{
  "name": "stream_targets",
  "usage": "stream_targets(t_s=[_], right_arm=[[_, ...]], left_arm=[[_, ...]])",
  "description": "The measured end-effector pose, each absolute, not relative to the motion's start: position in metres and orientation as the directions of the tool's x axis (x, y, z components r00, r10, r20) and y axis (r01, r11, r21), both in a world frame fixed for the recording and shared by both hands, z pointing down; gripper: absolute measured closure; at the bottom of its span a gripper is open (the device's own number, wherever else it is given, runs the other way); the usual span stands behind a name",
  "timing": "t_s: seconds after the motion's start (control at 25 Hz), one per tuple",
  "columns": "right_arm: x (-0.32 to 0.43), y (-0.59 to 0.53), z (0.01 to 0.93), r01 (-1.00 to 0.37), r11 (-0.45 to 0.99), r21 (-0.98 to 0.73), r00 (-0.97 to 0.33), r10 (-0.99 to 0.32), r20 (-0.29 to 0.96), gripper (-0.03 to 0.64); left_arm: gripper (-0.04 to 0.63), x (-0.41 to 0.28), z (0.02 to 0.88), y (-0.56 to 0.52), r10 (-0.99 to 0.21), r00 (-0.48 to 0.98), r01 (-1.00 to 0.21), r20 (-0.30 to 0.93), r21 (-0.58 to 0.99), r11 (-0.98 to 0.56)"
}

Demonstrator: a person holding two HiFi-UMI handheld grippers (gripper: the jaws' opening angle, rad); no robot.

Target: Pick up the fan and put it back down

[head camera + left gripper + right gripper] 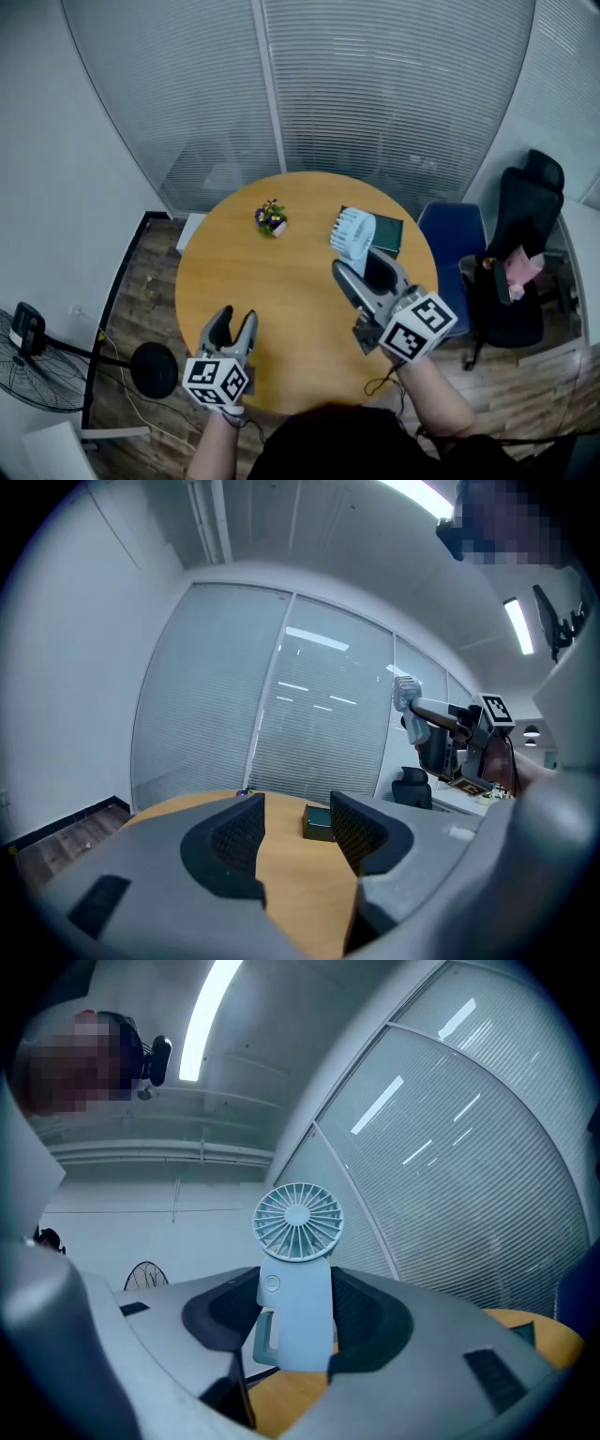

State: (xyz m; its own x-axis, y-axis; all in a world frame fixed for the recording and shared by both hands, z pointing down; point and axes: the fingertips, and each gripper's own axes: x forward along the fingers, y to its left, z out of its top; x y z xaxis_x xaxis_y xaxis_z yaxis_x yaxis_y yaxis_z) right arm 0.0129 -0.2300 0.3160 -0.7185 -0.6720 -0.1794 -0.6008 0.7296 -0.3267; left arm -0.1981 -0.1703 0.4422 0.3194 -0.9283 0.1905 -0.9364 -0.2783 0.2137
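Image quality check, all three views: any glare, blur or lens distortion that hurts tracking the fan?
Head view: soft even lighting, wall lines bowed by the wide lens, small pale-blue handheld fan reads clearly. Left gripper view: fisheye, dark corners, ceiling-light reflections streak the glass wall with blinds. Right gripper view: fan sharp in the right tool, bright ceiling light strip sits clear of it.

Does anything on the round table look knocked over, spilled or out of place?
Nothing stands out. The pale blue handheld fan is off the round wooden table, clamped in the right tool; the small purple-flowered potted plant stands upright and the dark green box lies flat.
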Motion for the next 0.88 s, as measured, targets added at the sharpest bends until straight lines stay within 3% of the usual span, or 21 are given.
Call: stream_targets(t_s=[0.88], right_arm=[[0.018, -0.244, 0.331, -0.618, 0.696, -0.365, -0.691, -0.703, -0.171, 0.394]], left_arm=[[0.379, -0.214, 0.463, -0.174, -0.929, 0.303, -0.937, 0.211, 0.245, -0.25]])
